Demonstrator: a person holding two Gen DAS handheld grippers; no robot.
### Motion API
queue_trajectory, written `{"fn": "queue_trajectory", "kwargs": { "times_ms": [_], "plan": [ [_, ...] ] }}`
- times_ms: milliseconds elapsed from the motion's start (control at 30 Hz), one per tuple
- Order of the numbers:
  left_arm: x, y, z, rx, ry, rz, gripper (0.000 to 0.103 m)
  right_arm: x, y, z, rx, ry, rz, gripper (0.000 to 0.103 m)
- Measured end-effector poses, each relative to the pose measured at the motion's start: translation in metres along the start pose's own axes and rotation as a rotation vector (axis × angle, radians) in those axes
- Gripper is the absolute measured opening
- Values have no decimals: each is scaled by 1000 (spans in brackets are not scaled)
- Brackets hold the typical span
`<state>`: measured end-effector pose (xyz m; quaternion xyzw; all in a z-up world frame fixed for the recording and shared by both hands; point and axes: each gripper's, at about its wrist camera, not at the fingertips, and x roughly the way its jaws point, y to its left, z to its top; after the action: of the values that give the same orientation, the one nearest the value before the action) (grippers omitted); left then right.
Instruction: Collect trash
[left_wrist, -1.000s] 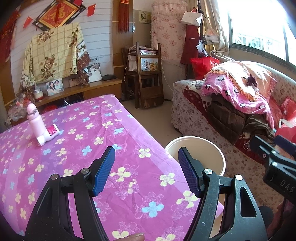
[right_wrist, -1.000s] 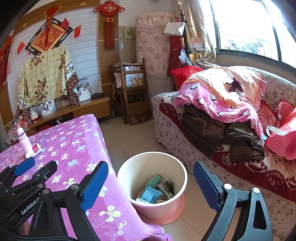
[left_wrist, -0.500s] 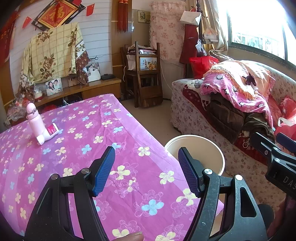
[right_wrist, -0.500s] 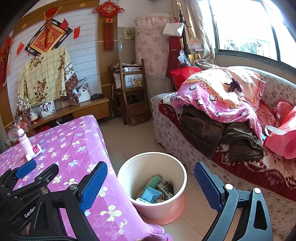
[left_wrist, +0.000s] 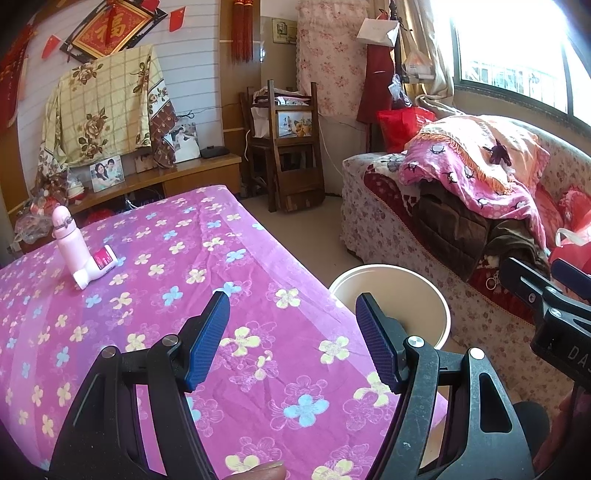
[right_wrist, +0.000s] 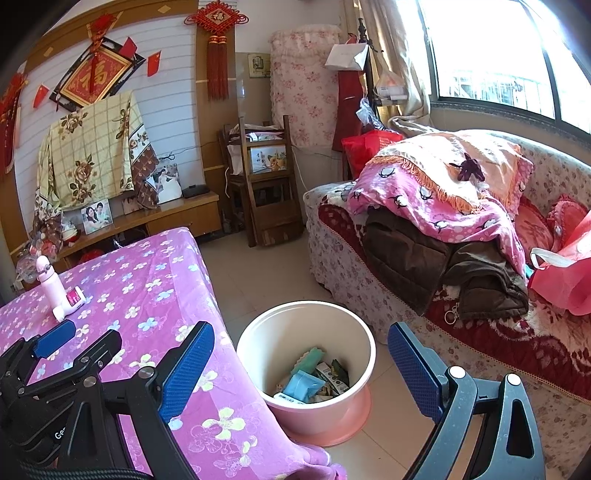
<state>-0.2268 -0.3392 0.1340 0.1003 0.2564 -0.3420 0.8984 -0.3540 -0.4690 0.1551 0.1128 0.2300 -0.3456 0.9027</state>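
Observation:
A pale pink trash bin (right_wrist: 306, 373) stands on the floor beside the table, holding several wrappers (right_wrist: 314, 376). Its rim (left_wrist: 391, 273) also shows in the left wrist view, past the table's edge. My right gripper (right_wrist: 301, 354) hovers above the bin, open, with nothing between its blue pads. My left gripper (left_wrist: 291, 332) is open over the purple flowered tablecloth (left_wrist: 155, 295), empty too. A pink bottle (left_wrist: 70, 247) and a small pink-capped white tube (left_wrist: 98, 267) rest on the far left of the table. In the right wrist view the left gripper (right_wrist: 55, 354) shows at the lower left.
A sofa (right_wrist: 443, 258) piled with blankets and clothes runs along the right under the window. A pink plastic bag (right_wrist: 565, 273) lies on it. A wooden chair (right_wrist: 266, 184) and a low cabinet (right_wrist: 155, 221) stand at the back wall. Tiled floor (right_wrist: 258, 273) lies between table and sofa.

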Motion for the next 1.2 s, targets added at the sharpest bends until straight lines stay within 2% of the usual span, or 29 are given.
{"fn": "queue_trajectory", "kwargs": {
  "times_ms": [1200],
  "plan": [
    [13, 1, -9, 17, 47, -15, 70, 5, -7, -5, 15, 19, -8, 94]
  ]
}}
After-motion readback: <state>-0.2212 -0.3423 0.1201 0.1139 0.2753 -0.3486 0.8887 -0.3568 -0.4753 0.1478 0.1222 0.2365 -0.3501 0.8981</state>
